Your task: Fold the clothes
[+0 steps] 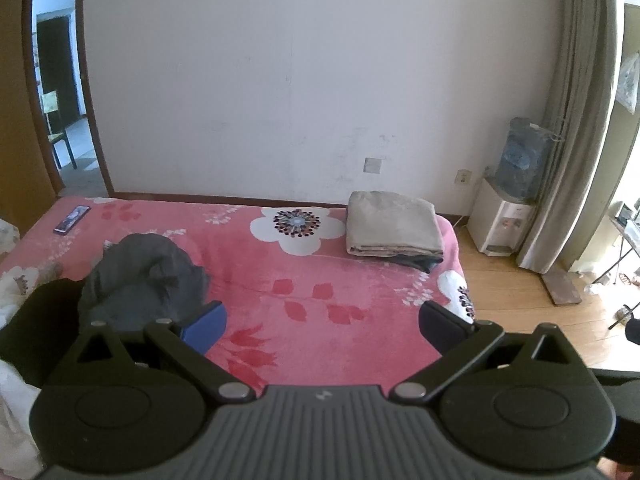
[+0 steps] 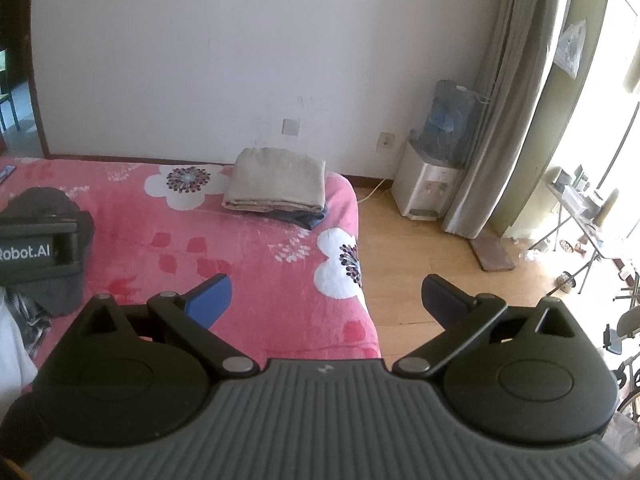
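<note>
Both hand-held grippers, left (image 1: pixel 322 326) and right (image 2: pixel 326 300), are hovering spread wide and empty, while the crumpled grey garment (image 1: pixel 140 276) is lying at ten o'clock on the bed (image 1: pixel 280 280), risking a bunched pinch.

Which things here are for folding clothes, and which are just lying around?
For the folding:
- crumpled grey garment
- folded beige cloth, stacked on a folded dark garment
- pink flowered bed
- left tool and right tool, both open

Just lying around:
- phone
- water dispenser
- curtain
</note>
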### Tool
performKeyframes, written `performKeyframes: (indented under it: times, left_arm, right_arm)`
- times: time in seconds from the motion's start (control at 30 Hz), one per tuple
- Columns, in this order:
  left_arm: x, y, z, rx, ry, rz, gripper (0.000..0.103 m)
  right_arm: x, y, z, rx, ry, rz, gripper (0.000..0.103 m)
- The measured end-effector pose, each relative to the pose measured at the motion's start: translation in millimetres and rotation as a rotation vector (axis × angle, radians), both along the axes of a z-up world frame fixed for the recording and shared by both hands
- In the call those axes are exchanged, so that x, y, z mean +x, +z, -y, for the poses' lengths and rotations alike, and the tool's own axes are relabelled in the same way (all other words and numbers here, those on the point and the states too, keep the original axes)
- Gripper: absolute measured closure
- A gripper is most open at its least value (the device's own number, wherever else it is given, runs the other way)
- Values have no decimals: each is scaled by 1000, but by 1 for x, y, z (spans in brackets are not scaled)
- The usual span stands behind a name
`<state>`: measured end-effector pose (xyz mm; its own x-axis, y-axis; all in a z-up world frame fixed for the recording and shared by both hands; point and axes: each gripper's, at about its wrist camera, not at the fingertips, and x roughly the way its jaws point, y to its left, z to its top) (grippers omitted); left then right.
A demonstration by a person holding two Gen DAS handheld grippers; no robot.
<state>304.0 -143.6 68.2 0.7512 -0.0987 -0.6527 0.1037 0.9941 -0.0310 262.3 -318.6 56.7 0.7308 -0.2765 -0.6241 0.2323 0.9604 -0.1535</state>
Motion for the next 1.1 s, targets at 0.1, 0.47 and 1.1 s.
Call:
performKeyframes:
  times: [0.1,0.47,1.1]
  left_arm:
    - [0,-1,1,-4,1,-8,0]
    - [2,-5,1,-18,-1,-23,0]
    - [4,-7,3,-21,5,-28,0]
  right_arm:
    - [0,-1,2,6,-8,-3,1]
    - [1,-8,9,40,-27,-20,1]
    - [6,-10,6,52,-20,-37,1]
